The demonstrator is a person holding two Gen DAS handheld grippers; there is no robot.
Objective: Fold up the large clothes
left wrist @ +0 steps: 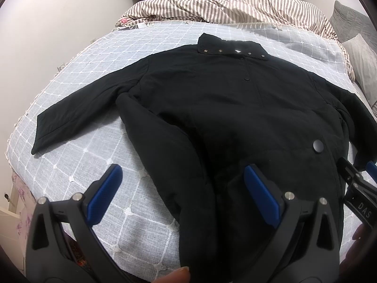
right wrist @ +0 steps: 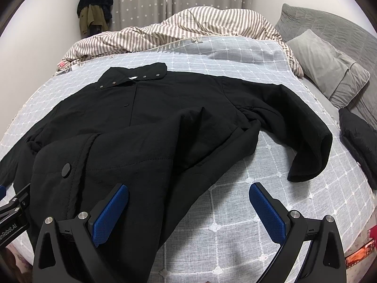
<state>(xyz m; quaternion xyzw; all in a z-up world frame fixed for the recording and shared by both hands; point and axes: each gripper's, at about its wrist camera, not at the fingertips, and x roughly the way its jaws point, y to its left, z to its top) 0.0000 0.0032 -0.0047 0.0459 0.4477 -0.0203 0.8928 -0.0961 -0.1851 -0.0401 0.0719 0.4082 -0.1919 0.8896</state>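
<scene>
A large black coat (left wrist: 223, 108) lies front up on the bed, collar at the far side, both sleeves spread outward; it also shows in the right wrist view (right wrist: 146, 136). My left gripper (left wrist: 183, 174) is open and empty, hovering over the coat's lower left hem edge. My right gripper (right wrist: 188, 193) is open and empty over the coat's lower right hem edge. The right gripper's body (left wrist: 358, 188) shows at the right of the left wrist view.
The coat rests on a grey checked bedspread (left wrist: 99, 75). A striped duvet (right wrist: 188, 26) is bunched at the far side. Grey pillows (right wrist: 329, 70) and another dark garment (right wrist: 358, 139) lie at the right. Clothes (right wrist: 94, 11) hang on the far wall.
</scene>
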